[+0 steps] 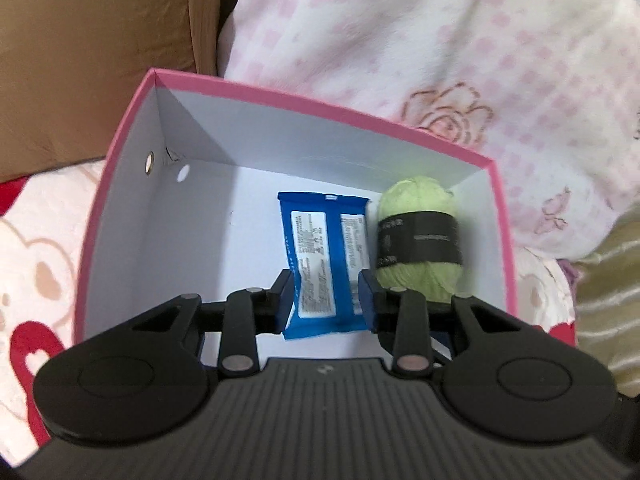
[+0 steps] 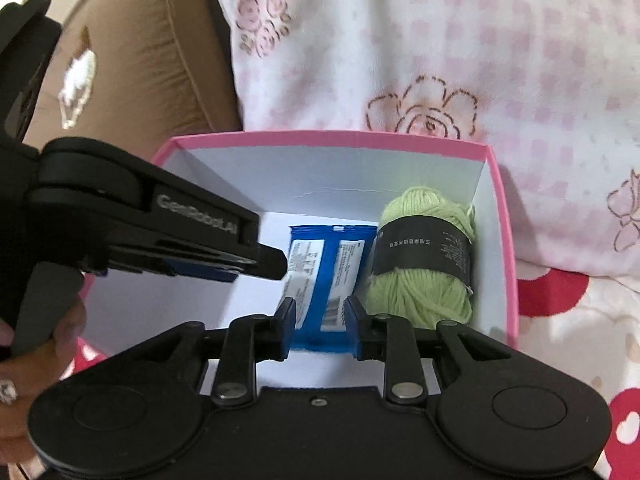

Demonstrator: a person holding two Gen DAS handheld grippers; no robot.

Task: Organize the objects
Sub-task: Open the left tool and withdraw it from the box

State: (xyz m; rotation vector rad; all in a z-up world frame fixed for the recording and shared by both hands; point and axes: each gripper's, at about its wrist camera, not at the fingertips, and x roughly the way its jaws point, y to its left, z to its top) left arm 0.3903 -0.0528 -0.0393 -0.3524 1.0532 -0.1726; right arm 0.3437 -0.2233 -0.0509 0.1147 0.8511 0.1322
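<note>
A pink box (image 1: 320,102) with a white inside sits on the bedding; it also shows in the right wrist view (image 2: 332,136). Inside lie a blue snack packet (image 1: 320,256) (image 2: 320,268) and, to its right, a ball of light green yarn (image 1: 420,276) (image 2: 424,292) with a black band. My left gripper (image 1: 326,300) is open above the packet's near end, its fingers on either side of it; it enters the right wrist view from the left (image 2: 264,264). My right gripper (image 2: 320,328) is open and empty, above the box's near edge.
A brown cushion (image 1: 80,60) (image 2: 152,64) stands behind the box to the left. A white and pink flowered blanket (image 1: 440,60) (image 2: 440,48) rises behind and to the right. Bedding with red hearts (image 2: 560,320) surrounds the box.
</note>
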